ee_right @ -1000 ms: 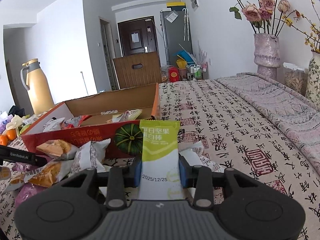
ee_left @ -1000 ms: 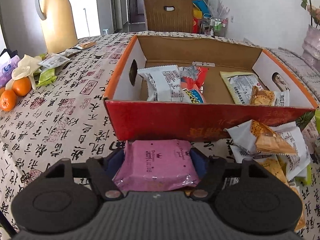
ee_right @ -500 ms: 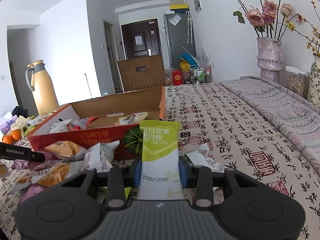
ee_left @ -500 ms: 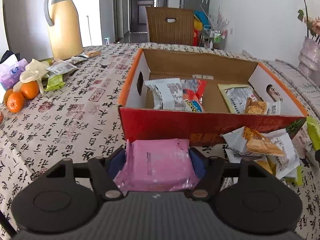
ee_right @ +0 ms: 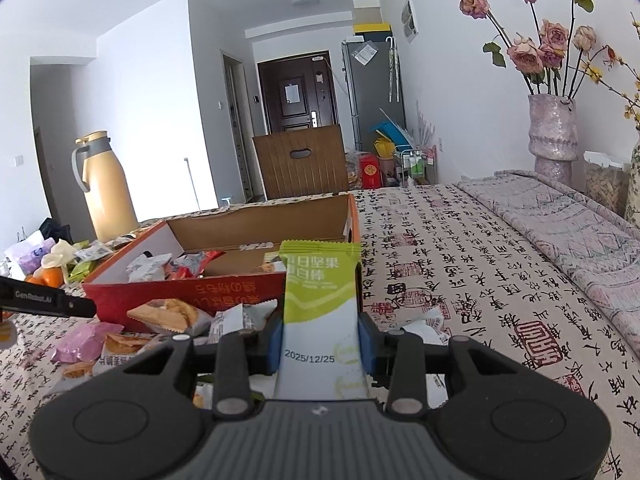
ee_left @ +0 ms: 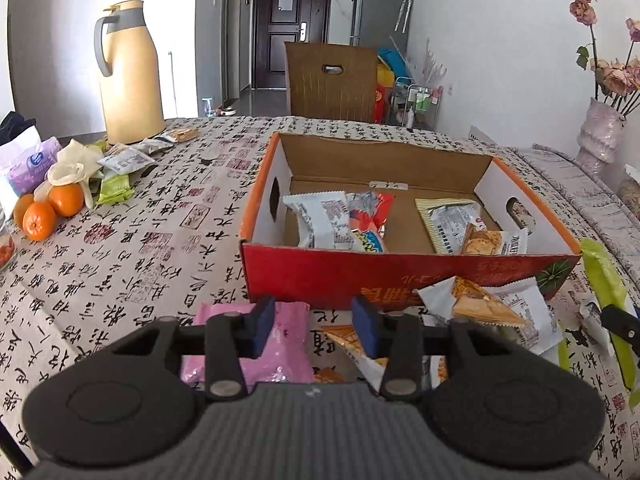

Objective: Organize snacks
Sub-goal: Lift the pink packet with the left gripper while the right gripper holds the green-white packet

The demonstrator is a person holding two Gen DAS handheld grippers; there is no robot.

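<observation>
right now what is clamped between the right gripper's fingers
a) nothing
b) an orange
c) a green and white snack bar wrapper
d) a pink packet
c, the green and white snack bar wrapper stands upright between the right gripper fingers, whose blue pads press on both its edges, with the date print facing the camera.

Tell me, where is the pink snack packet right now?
The pink snack packet lies flat on the tablecloth at the bottom of the left wrist view, just in front of the red box, mostly under the left gripper's left finger, beside the orange cracker packets.
</observation>
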